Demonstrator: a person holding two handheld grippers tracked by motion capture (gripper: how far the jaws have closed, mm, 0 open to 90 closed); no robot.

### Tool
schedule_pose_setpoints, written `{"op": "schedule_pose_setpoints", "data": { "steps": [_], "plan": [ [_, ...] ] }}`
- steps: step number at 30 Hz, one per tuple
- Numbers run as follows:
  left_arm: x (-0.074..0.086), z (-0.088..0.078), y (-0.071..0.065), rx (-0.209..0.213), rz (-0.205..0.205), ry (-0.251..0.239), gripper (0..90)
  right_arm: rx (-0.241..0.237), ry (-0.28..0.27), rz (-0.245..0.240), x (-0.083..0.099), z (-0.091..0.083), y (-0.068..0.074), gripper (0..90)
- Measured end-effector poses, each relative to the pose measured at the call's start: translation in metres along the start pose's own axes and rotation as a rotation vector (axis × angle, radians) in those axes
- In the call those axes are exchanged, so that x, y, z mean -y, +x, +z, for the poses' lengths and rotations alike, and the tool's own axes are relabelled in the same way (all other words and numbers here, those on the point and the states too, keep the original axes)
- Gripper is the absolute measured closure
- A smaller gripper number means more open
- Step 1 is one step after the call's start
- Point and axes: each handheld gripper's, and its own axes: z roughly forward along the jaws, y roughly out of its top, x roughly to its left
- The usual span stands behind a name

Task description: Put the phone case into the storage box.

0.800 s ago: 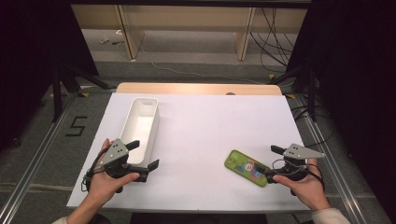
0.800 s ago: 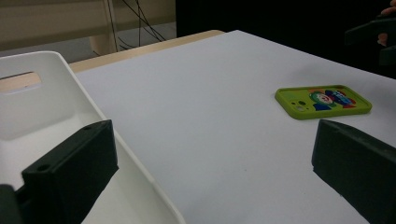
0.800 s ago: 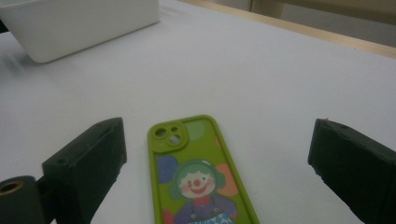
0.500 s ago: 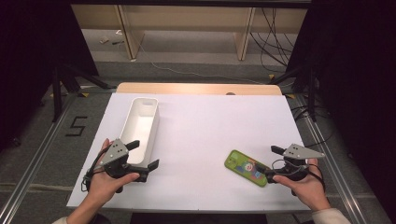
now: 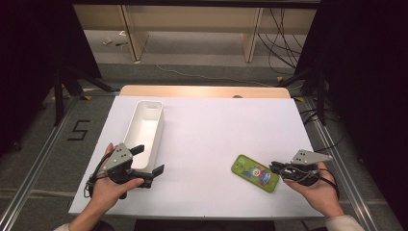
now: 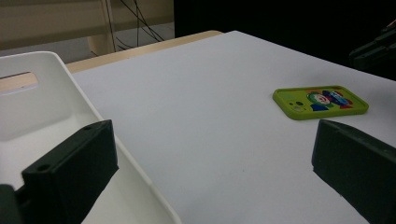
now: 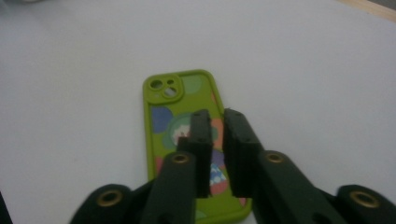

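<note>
A green phone case (image 5: 255,173) with a cartoon picture lies flat, camera end away from the hand, on the white table at the front right. My right gripper (image 5: 275,167) is held low right beside its near end, jaws shut with nothing between them. In the right gripper view the closed jaws (image 7: 217,116) hover over the phone case (image 7: 180,100). My left gripper (image 5: 149,159) is open wide at the front left, one jaw over the near end of the white tray (image 5: 159,120). The left gripper view looks between its own spread jaws (image 6: 212,135) at the phone case (image 6: 320,101).
The long white tray (image 6: 28,60) is empty and runs away from the left hand. A wooden strip (image 5: 202,91) borders the table's far edge. Metal rails (image 5: 38,159) run along both sides of the table. The right gripper (image 6: 378,49) is a dark shape at the left gripper view's far right.
</note>
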Motion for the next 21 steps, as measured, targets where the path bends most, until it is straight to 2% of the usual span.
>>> {"op": "schedule_pose_setpoints", "data": {
  "steps": [2, 6, 15, 19, 21],
  "plan": [
    [0.000, 0.000, 0.000, 0.001, -0.001, -0.001, 0.0, 0.001, 0.027, 0.014, 0.000, -0.002, -0.001, 90.0],
    [0.000, 0.000, 0.000, 0.003, 0.002, -0.003, 0.0, 0.004, 0.076, 0.032, 0.001, -0.002, -0.002, 90.0],
    [0.000, 0.000, 0.000, 0.005, 0.001, -0.003, 0.0, -0.028, 0.256, 0.047, 0.007, 0.002, -0.001, 90.0],
    [-0.001, 0.000, -0.001, 0.004, -0.001, -0.003, 0.0, -0.042, 0.253, 0.038, -0.001, 0.003, 0.006, 90.0],
    [-0.001, 0.001, -0.001, 0.005, 0.000, -0.003, 0.0, -0.028, 0.245, 0.028, -0.004, 0.006, 0.006, 90.0]
  ]
}}
